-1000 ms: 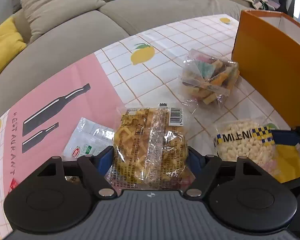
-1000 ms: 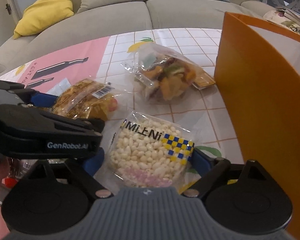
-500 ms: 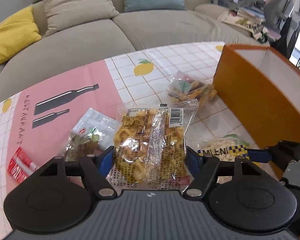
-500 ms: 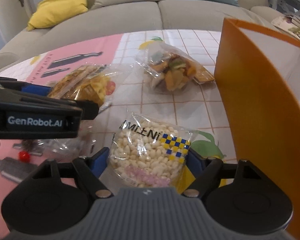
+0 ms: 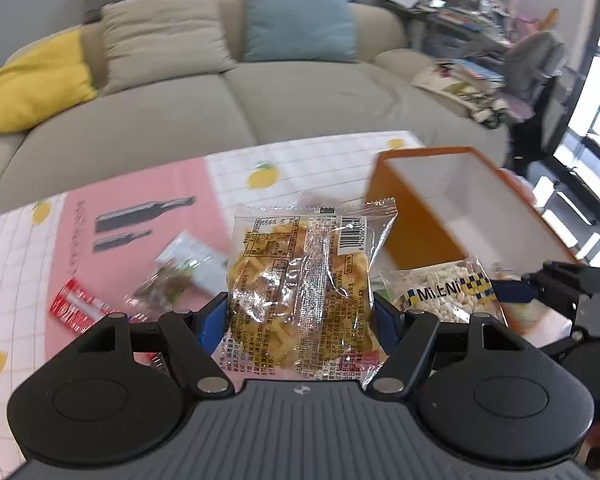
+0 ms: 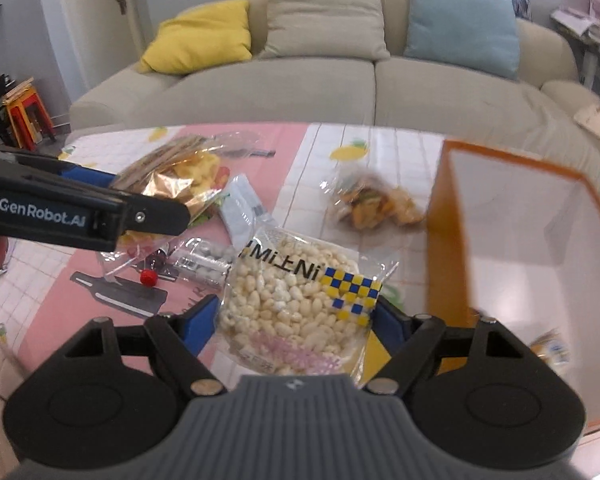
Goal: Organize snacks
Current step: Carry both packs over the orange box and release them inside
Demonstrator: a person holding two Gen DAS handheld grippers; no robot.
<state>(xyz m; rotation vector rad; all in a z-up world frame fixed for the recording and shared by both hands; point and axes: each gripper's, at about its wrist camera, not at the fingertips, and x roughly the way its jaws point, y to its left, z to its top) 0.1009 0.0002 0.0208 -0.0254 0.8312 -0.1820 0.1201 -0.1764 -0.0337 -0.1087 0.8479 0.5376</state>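
Observation:
My left gripper (image 5: 300,314) is shut on a clear packet of yellow waffle snacks (image 5: 304,276), which hangs above the table. To its right, my right gripper (image 6: 296,318) is shut on a packet of puffed rice (image 6: 296,292) printed with blue and yellow checks, also off the table. That puffed rice packet (image 5: 444,294) shows in the left wrist view too, and the waffle packet (image 6: 180,168) appears at the upper left of the right wrist view. An open orange box (image 6: 448,220) with a white inside stands on the right.
A bag of mixed snacks (image 6: 376,204) lies beside the orange box (image 5: 416,224). Several small packets sit on the pink part of the tablecloth, among them a red packet (image 5: 76,306) and a white packet (image 6: 240,208). A grey sofa (image 6: 340,88) runs behind the table.
Both grippers have lifted away from the table, each carrying its packet. The orange box's open top and white inside have come into view.

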